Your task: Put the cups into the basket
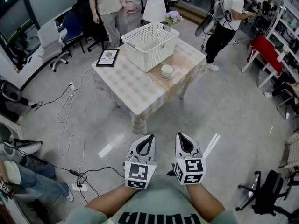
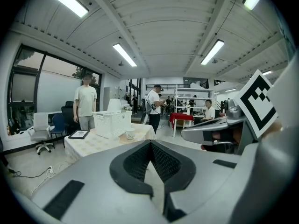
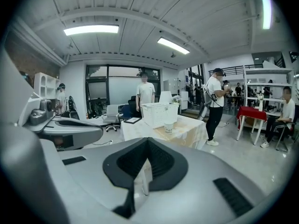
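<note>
In the head view, we hold the left tool (image 1: 148, 139) and the right tool (image 1: 181, 136) side by side, low over the grey floor (image 1: 224, 115). Both point at the bench with the pale checked cloth (image 1: 135, 90). The bench is well apart from both tools. A white plastic basket full of little holes (image 1: 154, 55) stands on the far part of the bench. A small white paper cup (image 1: 167, 71) stands upright just beside the basket, on the side nearer to us, not in it. A black picture frame (image 1: 108, 57) lies flat at the bench's left corner. A person in a pale shirt (image 1: 108, 3) stands behind the bench.

In the left gripper view, the left tool's two jaws meet at their tips, and nothing is between them. Far ahead we see the bench, the basket and the cup in front of it.

In the right gripper view, the right tool's jaws are pressed together too, and they hold nothing. The cup stands on the bench in front of the basket, far from the tool.
</note>
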The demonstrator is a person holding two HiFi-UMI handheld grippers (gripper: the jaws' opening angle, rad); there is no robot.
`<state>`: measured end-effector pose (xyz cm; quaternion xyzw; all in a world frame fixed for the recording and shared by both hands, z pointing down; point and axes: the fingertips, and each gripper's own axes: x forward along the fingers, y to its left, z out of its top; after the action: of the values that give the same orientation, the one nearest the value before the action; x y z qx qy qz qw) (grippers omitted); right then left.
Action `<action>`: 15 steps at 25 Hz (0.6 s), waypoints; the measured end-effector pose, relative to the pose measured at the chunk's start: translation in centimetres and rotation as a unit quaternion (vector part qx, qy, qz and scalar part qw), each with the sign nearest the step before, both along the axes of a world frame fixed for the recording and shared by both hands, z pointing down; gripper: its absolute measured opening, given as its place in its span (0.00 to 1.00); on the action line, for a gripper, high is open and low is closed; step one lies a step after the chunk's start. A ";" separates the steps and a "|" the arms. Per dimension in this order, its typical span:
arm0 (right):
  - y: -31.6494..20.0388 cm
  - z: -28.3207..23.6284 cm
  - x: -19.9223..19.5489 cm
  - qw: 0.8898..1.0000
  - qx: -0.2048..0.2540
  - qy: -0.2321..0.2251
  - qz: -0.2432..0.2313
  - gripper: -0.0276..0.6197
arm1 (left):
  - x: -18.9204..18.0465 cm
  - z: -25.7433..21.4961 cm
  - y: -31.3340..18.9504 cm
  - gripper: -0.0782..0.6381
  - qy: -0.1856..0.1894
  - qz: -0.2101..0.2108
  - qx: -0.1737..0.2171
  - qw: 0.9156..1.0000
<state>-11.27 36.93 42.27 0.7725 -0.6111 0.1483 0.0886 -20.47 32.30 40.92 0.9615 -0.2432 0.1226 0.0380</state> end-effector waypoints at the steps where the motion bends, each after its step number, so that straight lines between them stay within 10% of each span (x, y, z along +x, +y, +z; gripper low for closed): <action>1: -0.3 -0.1 -0.2 1.000 -0.001 0.001 0.000 0.05 | -0.2 -0.2 -0.4 0.11 0.002 -0.001 0.001 1.000; 15: -4.8 0.5 0.1 1.000 -0.012 0.009 -0.025 0.05 | -0.1 0.2 -5.2 0.11 0.005 -0.030 -0.007 1.000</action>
<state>-11.19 32.09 42.73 0.7569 -0.6280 0.1465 0.1066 -20.62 27.12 41.14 0.9540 -0.2708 0.1187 0.0499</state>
